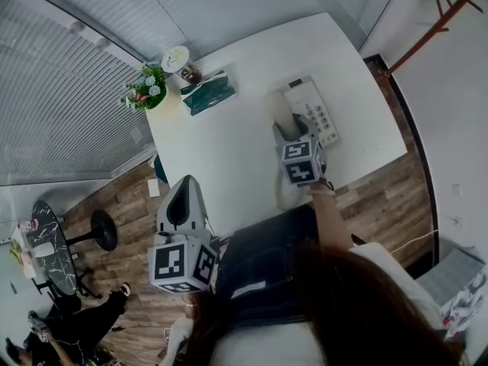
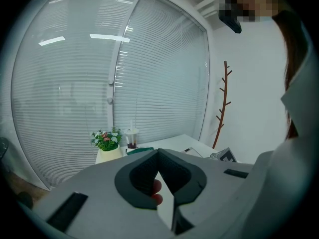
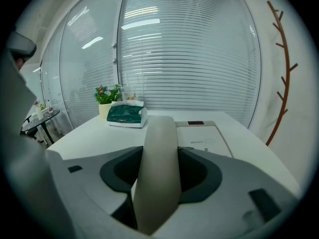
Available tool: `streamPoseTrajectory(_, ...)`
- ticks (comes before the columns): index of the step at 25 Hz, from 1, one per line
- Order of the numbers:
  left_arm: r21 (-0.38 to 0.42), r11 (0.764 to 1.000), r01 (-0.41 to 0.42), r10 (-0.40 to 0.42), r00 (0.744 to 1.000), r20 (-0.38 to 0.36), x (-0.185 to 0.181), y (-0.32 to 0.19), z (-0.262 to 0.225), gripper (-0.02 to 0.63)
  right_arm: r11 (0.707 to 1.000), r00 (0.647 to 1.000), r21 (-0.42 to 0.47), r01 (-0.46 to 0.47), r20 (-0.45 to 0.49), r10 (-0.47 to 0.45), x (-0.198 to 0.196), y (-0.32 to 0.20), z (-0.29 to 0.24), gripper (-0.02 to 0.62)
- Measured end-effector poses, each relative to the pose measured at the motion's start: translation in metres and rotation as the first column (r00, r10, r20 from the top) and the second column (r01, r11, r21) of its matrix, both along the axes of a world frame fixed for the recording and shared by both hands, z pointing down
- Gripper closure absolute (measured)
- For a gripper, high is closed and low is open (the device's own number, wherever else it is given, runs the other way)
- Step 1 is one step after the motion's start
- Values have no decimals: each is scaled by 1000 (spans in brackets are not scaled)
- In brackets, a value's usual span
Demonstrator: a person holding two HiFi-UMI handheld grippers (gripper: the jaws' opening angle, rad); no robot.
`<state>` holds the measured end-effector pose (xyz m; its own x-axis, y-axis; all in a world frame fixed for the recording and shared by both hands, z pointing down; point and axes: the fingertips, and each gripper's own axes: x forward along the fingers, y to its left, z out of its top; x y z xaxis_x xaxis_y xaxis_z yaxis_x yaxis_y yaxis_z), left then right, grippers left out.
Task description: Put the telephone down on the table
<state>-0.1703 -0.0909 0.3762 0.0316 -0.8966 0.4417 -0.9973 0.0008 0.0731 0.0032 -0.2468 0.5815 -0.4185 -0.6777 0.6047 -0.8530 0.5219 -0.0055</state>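
A beige telephone handset (image 1: 280, 111) sits between the jaws of my right gripper (image 1: 294, 133), which is shut on it. In the right gripper view the handset (image 3: 158, 153) runs forward from the jaws, just left of the telephone base (image 3: 202, 136). The base (image 1: 316, 113), with its keypad, lies on the white table (image 1: 229, 151) to the right of the handset. Whether the handset touches the table I cannot tell. My left gripper (image 1: 184, 191) hangs off the table's near left corner, shut and holding nothing, and its pads meet in the left gripper view (image 2: 158, 156).
A green tissue pack (image 1: 207, 94), a potted plant (image 1: 146, 88) and a drink cup (image 1: 179, 59) stand at the table's far left end. A coat rack (image 1: 438, 21) rises beyond the right side. A small dark table (image 1: 46, 250) stands on the wooden floor at the left.
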Motion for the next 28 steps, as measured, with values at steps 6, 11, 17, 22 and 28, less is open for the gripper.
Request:
streamPoseTrajectory(6, 8, 1000, 20, -20, 1000, -5, -5, 5, -1, 604, 1000, 1000, 7, -6, -4, 6, 3, 1, -4, 374)
streamPoseTrajectory(11, 5, 999, 34, -34, 999, -13, -8, 10, -2, 604, 1000, 1000, 9, -10, -3, 10, 4, 4, -8, 374)
streamPoseTrajectory(17, 6, 998, 55, -55, 998, -22, -14, 16, -6, 604, 1000, 1000, 3, 4, -2, -4, 0, 8, -11, 374)
streamPoseTrajectory(22, 17, 998, 59, -59, 998, -28, -17, 20, -10, 604, 1000, 1000, 9, 12, -7, -11, -3, 11, -14, 374)
streamPoseTrajectory(28, 31, 997, 74, -73, 996, -44, -26, 24, -16, 604, 1000, 1000, -1, 11, -17, -11, -6, 13, -16, 374)
